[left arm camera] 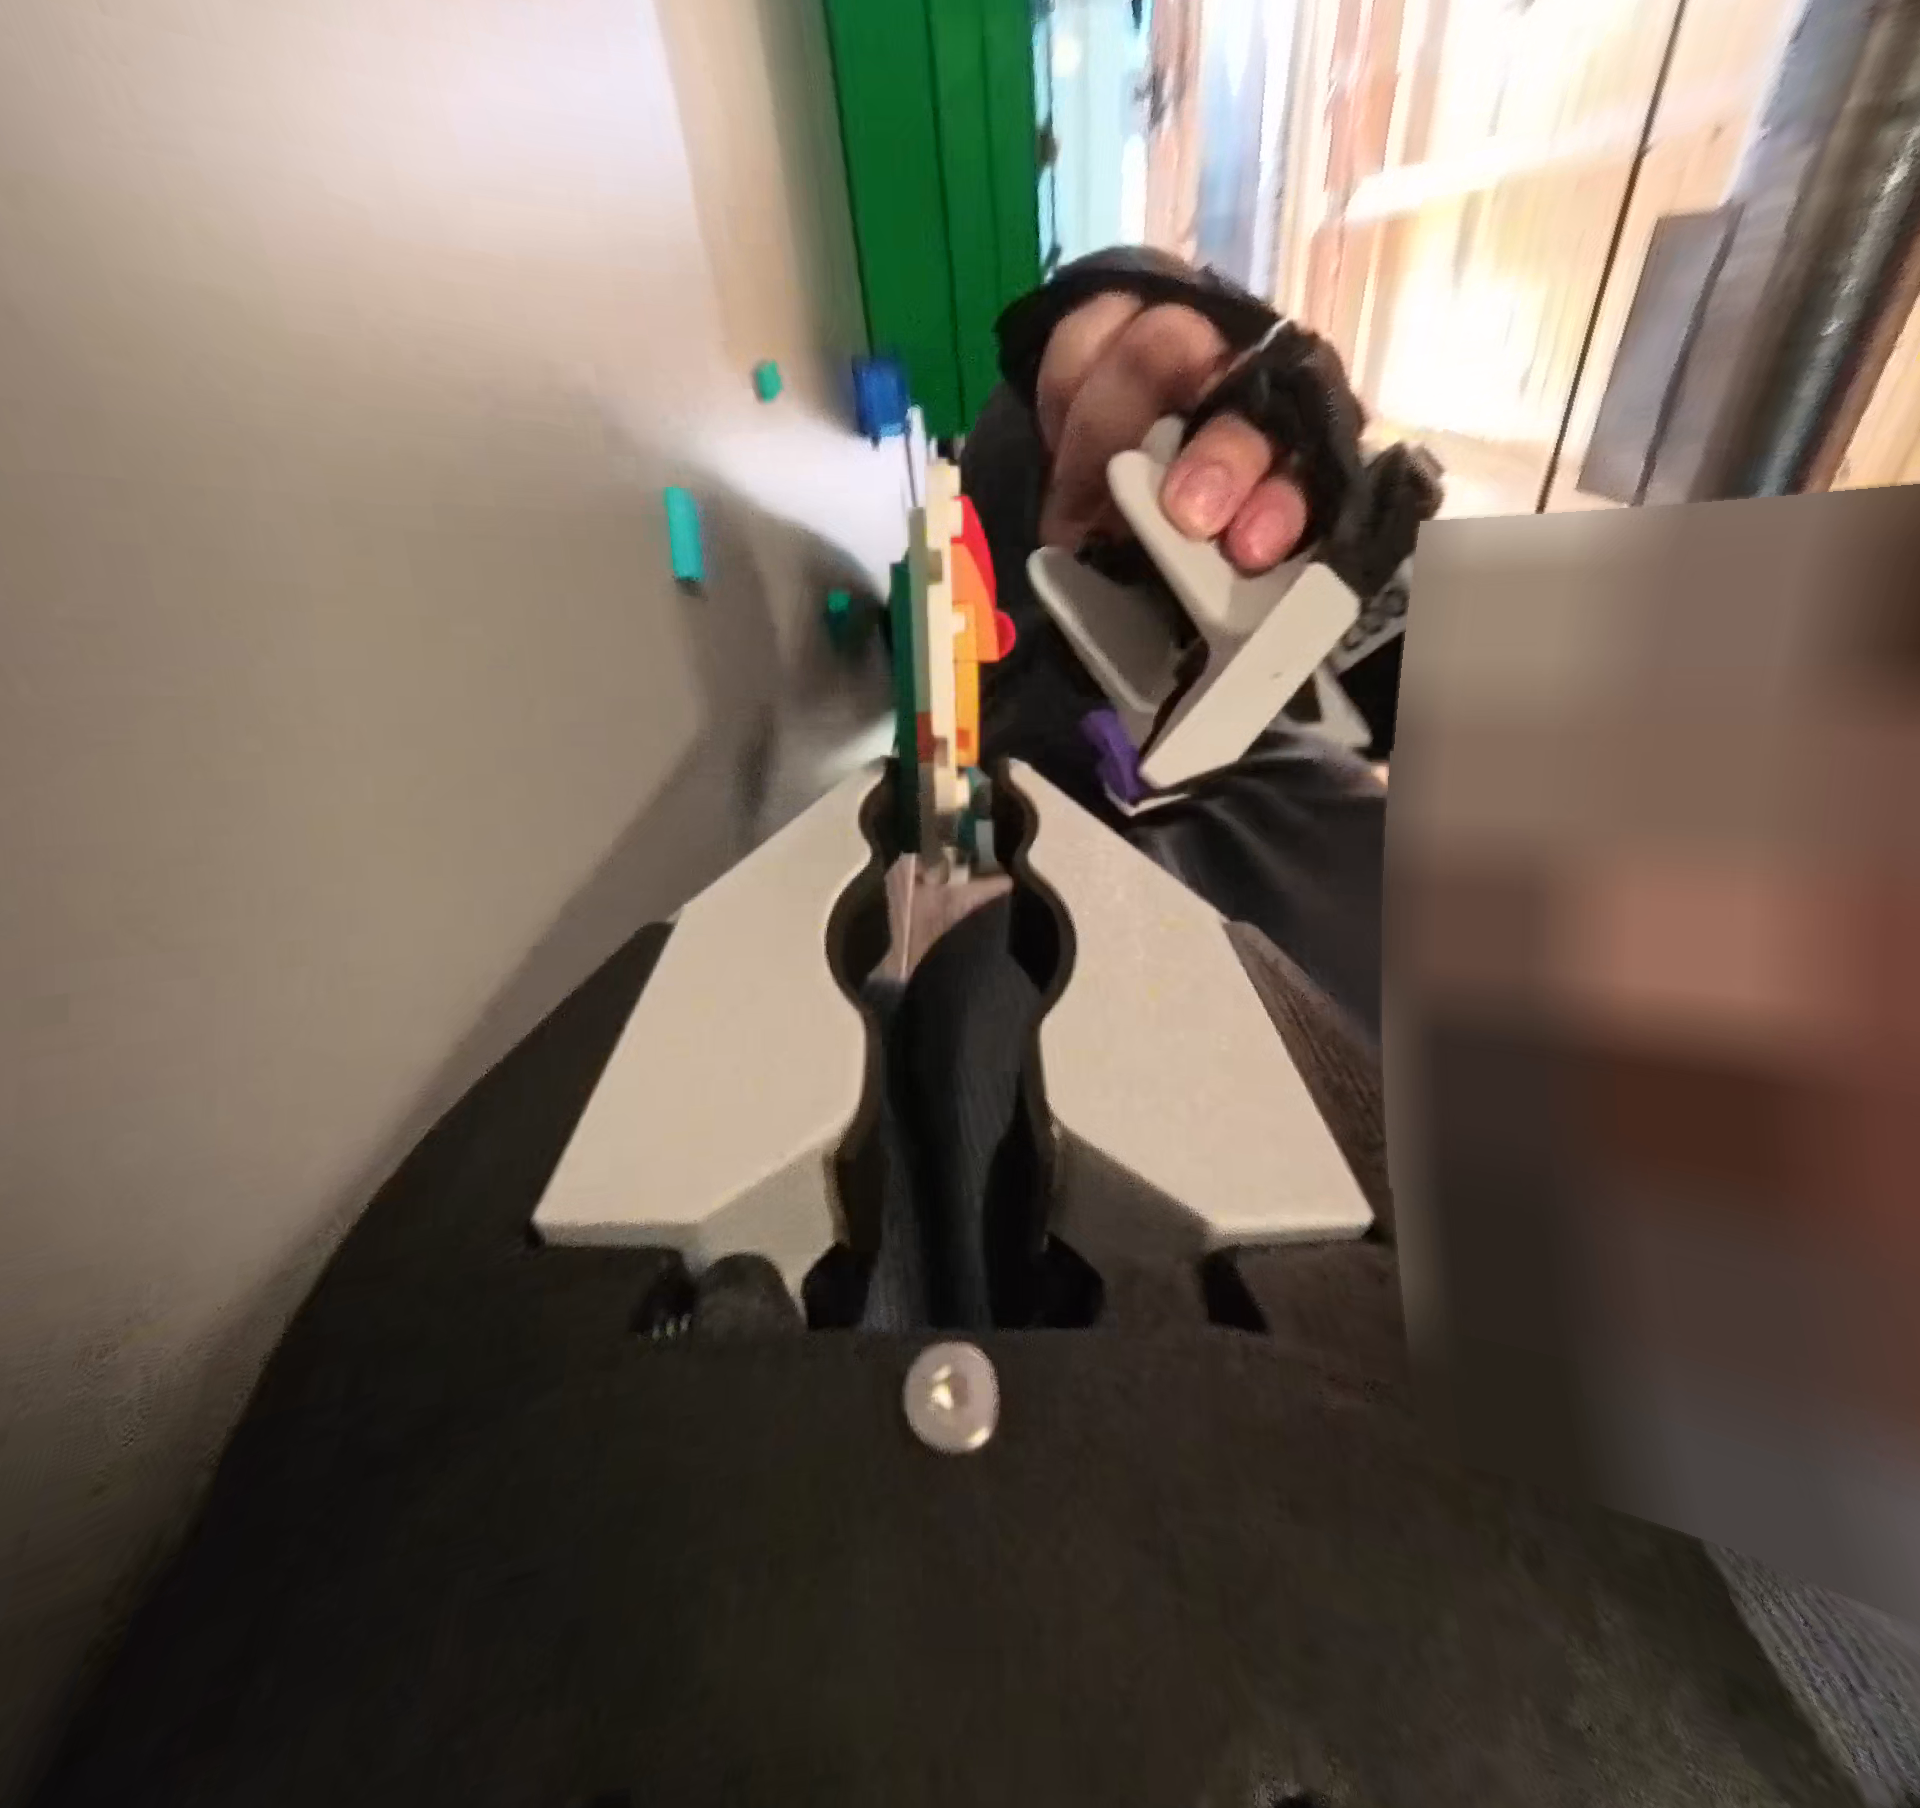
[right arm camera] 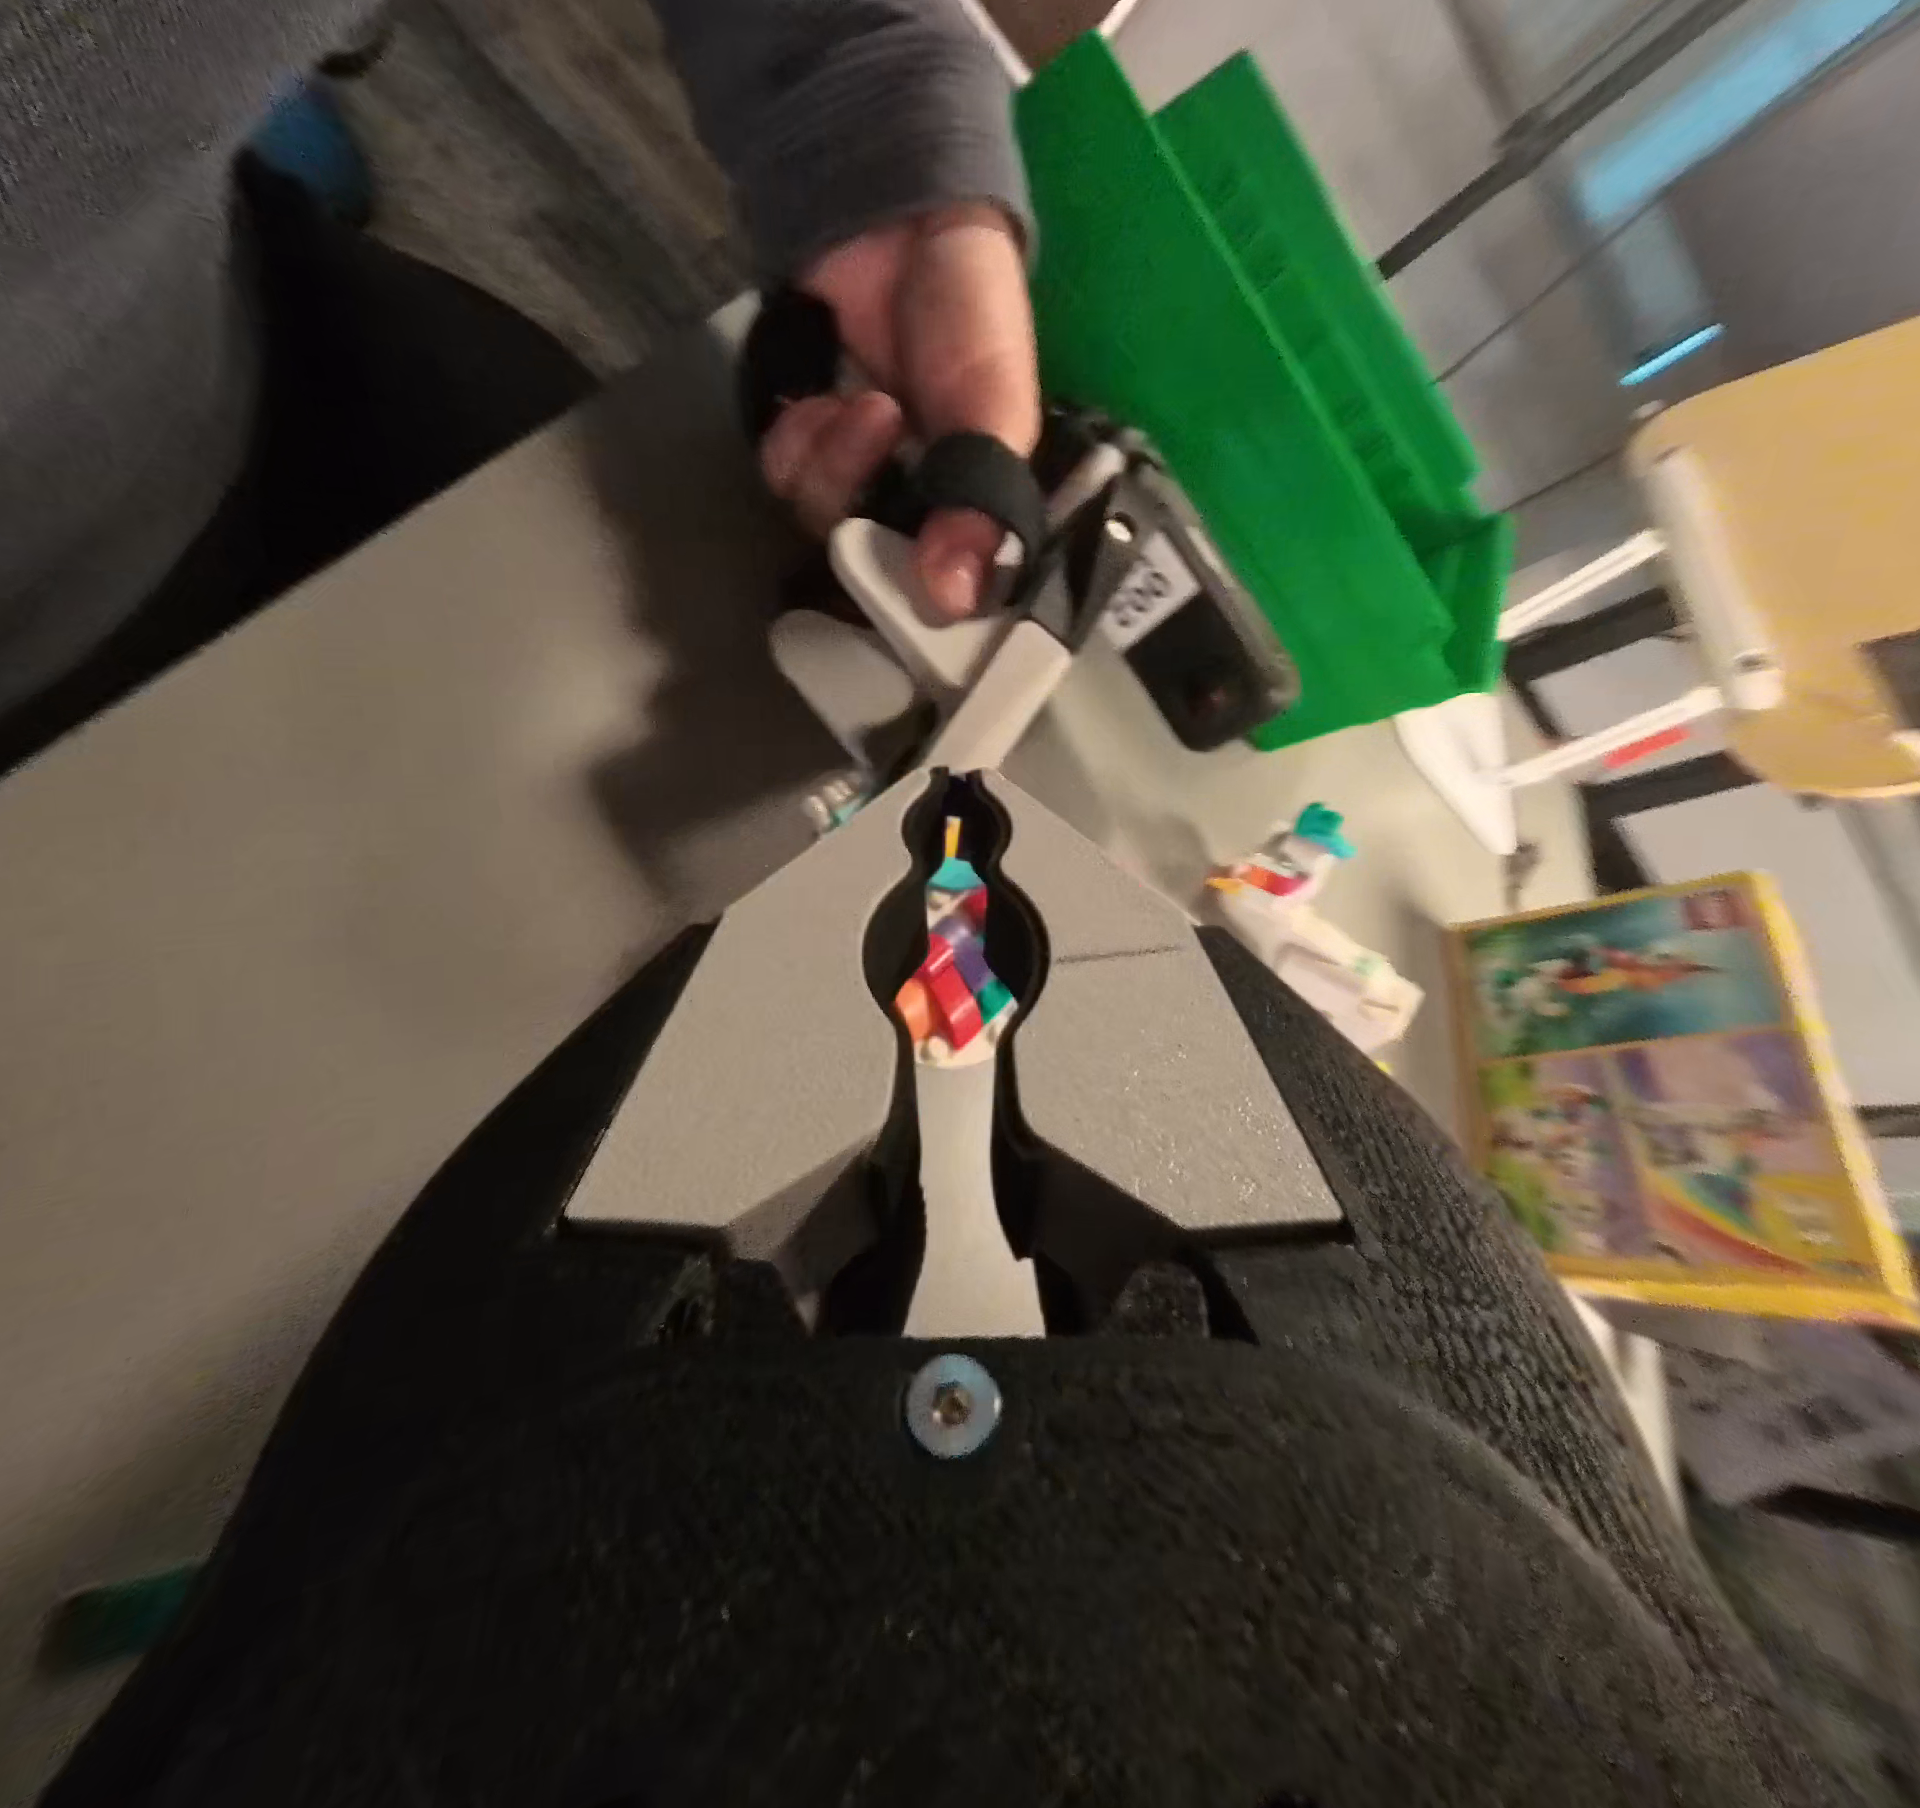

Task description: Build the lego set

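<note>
Left gripper (left arm camera: 945, 782), fingers clamped on the lower end of a lego assembly (left arm camera: 940, 636) of white, green, red and orange bricks, held edge-on above the grey table (left arm camera: 312, 511). Right gripper (right arm camera: 956, 782), seen in its own view with fingertips closed on a small purple piece (left arm camera: 1103, 740); this purple piece shows more clearly in the left wrist view, just beside the assembly. Loose teal bricks (left arm camera: 684, 537) and 1 blue brick (left arm camera: 878, 392) lie on the table. Green trays (right arm camera: 1247, 387), a white lego figure (right arm camera: 1288, 875) and the set's box (right arm camera: 1662, 1083) lie farther off
</note>
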A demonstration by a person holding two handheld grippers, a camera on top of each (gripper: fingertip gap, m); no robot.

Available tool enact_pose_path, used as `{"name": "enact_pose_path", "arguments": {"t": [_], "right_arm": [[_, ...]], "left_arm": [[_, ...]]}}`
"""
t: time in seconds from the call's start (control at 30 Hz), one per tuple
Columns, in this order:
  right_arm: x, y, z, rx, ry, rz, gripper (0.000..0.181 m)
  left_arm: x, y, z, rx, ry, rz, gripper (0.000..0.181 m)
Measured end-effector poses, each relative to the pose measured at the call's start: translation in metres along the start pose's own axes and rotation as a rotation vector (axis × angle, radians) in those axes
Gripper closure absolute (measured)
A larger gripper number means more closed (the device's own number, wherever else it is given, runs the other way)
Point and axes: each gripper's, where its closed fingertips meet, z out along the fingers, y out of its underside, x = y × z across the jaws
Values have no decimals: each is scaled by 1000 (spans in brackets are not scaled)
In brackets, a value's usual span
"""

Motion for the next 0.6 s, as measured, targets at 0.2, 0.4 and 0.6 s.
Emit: {"name": "enact_pose_path", "arguments": {"t": [0.2,0.4,0.6], "right_arm": [[-3,4,-12,88,73,-47,181],[-8,14,-18,99,58,-44,181],[-9,17,-21,90,130,-109,181]], "left_arm": [[9,9,20,137,46,27,167],[0,17,30,130,-19,50,167],[2,3,23,199,6,48,167]]}}
